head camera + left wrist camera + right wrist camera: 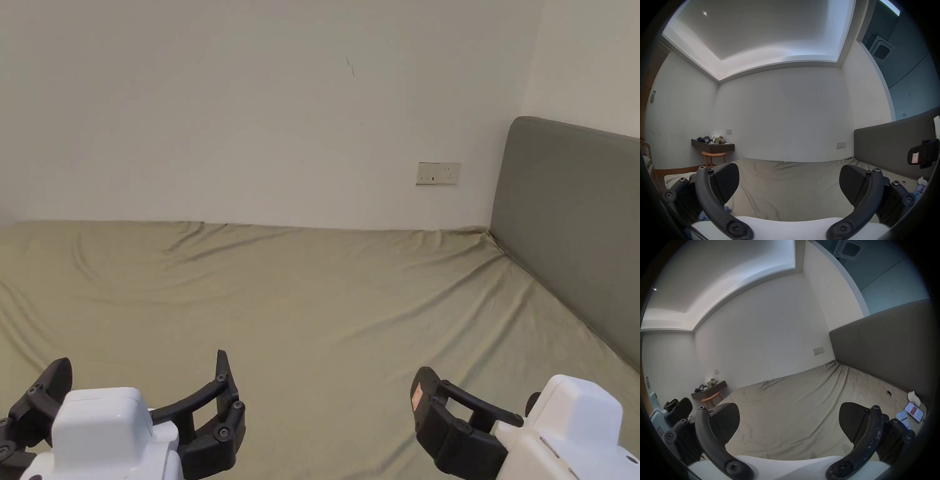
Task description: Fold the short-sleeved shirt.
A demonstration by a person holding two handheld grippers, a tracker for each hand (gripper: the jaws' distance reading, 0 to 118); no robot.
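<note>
My left gripper [137, 375] hovers low over the olive bed sheet [325, 300] at the lower left, jaws wide apart with nothing between them. In its own view the left gripper [789, 183] stands open above bare sheet, and a scrap of blue cloth [728, 209] peeks out under the left jaw. My right gripper [478, 400] is at the lower right, also open; in its own view the right gripper [789, 423] holds nothing. I cannot tell whether the blue scrap is the shirt.
A grey padded headboard [569, 231] bounds the bed on the right and a white wall with a socket [438, 173] bounds the far side. Two phones [909, 415] and a white object [914, 398] lie by the headboard. A cluttered shelf [713, 146] hangs over a wooden stool [713, 155].
</note>
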